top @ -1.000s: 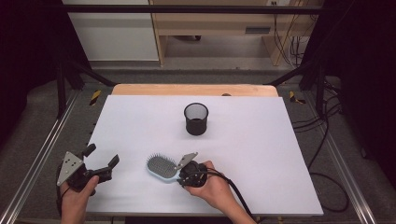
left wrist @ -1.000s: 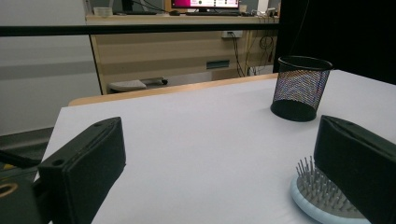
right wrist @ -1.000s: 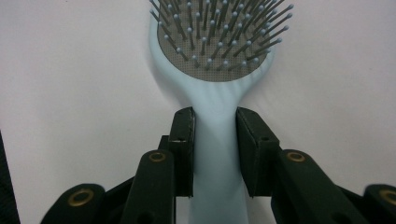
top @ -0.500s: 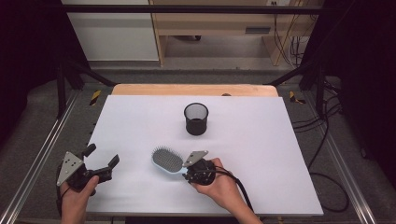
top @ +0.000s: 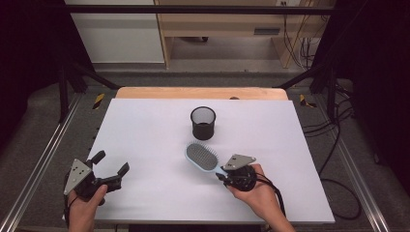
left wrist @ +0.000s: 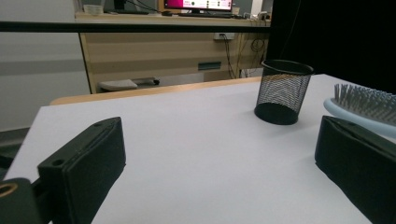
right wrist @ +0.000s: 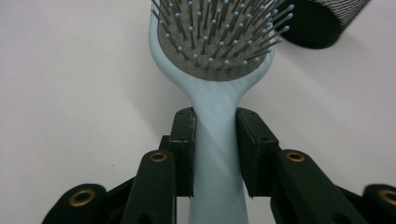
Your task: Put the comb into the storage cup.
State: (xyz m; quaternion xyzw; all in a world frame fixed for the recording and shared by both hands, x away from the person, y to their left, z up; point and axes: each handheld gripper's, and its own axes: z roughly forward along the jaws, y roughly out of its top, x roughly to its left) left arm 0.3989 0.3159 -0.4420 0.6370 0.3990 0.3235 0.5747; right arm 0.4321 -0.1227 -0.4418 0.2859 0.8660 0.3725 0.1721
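High view: our right tool (top: 223,175) grips hairbrush (top: 202,157) by its handle near mesh cup (top: 203,123), tabletop (top: 145,125) centre; left tool (top: 110,169) wide, empty. Risk: brush head clipping the rim, toppling the cup.

- The brush (right wrist: 217,60) head runs off the top edge in the right gripper view.
- The cup (right wrist: 322,21) there is cut to a corner.
- The brush's handle end hides behind the jaws.

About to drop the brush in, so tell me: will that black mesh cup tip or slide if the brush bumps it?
Probably yes. The mesh cup looks thin and empty, so likely light. It stands upright, unanchored on the smooth white table, so it may slide. The hairbrush, clamped in the right gripper, looks long enough to lever it over.
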